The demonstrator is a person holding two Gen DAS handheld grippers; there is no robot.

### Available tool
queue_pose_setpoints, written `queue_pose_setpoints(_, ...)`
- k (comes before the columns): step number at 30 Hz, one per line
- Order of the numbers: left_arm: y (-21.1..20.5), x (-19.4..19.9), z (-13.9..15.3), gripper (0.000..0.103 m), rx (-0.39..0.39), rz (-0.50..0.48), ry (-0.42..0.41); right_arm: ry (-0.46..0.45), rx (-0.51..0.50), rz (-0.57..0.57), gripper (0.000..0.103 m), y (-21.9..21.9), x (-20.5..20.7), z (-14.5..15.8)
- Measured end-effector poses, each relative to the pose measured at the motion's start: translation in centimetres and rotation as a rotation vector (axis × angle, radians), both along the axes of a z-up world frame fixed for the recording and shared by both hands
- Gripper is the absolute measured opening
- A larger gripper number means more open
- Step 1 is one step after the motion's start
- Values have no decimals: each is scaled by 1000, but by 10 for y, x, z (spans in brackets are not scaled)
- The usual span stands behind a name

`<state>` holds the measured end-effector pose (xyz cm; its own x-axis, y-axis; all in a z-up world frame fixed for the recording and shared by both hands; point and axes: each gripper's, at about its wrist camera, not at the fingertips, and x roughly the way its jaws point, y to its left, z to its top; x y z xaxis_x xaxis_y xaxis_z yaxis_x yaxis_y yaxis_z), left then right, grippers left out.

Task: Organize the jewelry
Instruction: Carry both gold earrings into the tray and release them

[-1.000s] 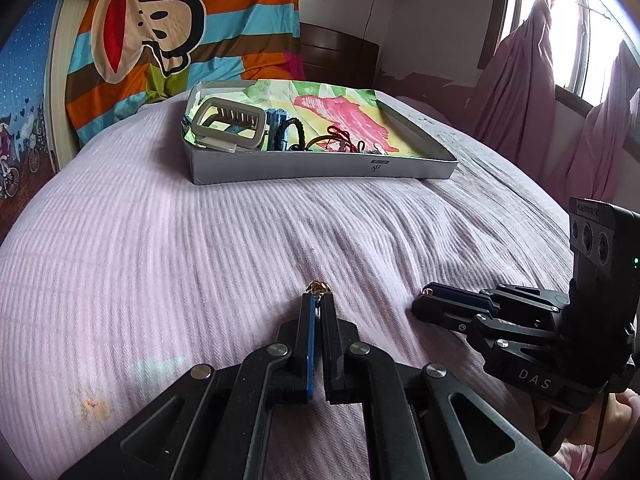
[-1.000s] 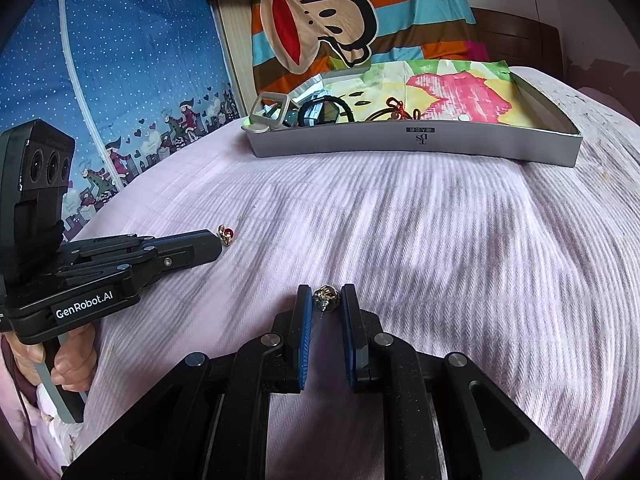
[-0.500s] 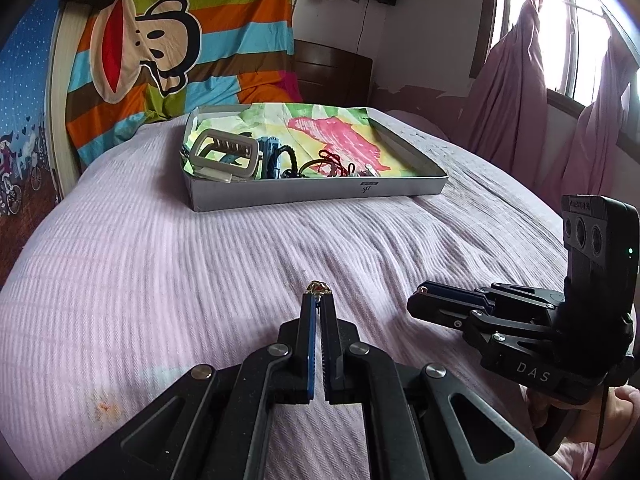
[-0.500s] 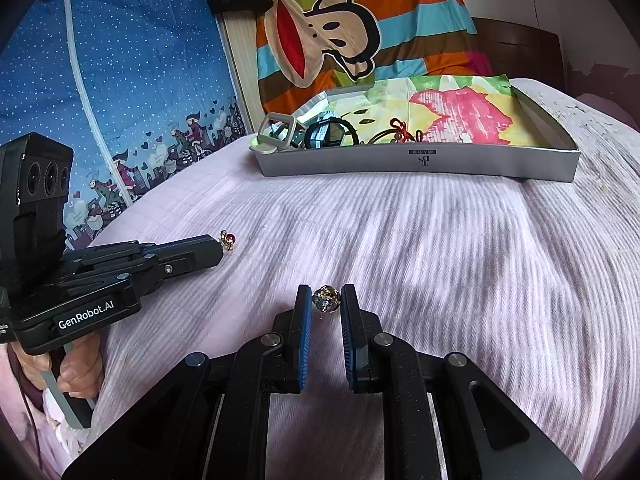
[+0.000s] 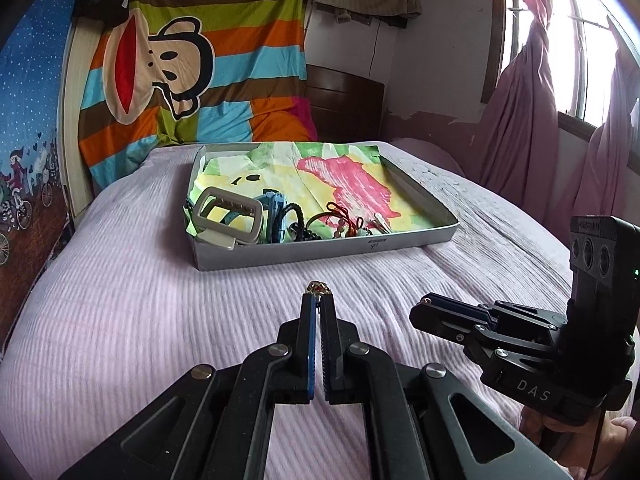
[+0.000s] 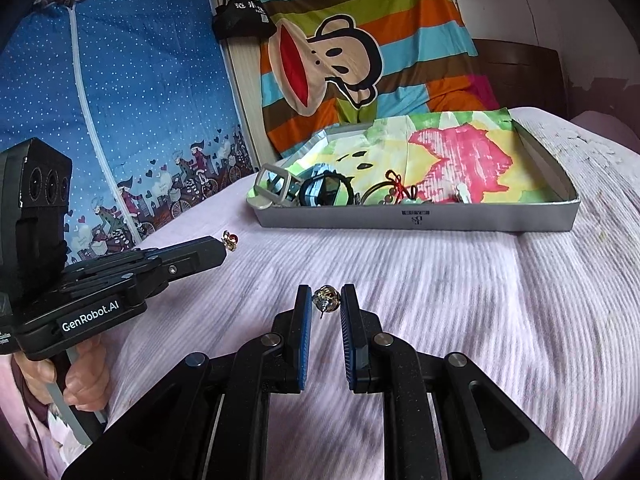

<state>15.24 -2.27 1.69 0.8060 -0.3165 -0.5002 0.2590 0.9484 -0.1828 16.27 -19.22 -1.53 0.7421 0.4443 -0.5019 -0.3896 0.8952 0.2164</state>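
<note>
Carry step: both my grippers are loaded. My left gripper (image 5: 318, 300) is clenched on a small gold earring with a red stone (image 5: 317, 288) sticking out past its tips. My right gripper (image 6: 326, 300) is pinching a gold ball stud (image 6: 327, 295) between its pads, post hanging down. The grey tray (image 5: 320, 250) with jewelry already in it sits ahead of both, well apart, across the pink bedspread (image 5: 140, 320). Next, I judge: move forward over the tray rim, then release into a bare spot. Versus a second ago: both grippers have lifted, tray sits lower in view, grips unchanged.
</note>
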Motion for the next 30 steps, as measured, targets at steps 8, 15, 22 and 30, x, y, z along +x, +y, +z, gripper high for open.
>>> queue_pose_setpoints(8, -14, 28, 15, 3, -1, 14, -35, -35, 24, -39, 13, -16, 24, 10)
queue_pose_setpoints(15, -28, 62, 27, 3, -4, 29, -42, -67, -2, -84, 13, -20, 61, 32)
queue_pose_setpoints(22, -37, 101, 26, 3, -22, 48, 9, -37, -1, -139, 13, -32, 106, 39)
queue_pose_setpoints(30, -49, 128, 7, 3, -16, 33, 126, 82, 1, -150, 13, -39, 143, 22)
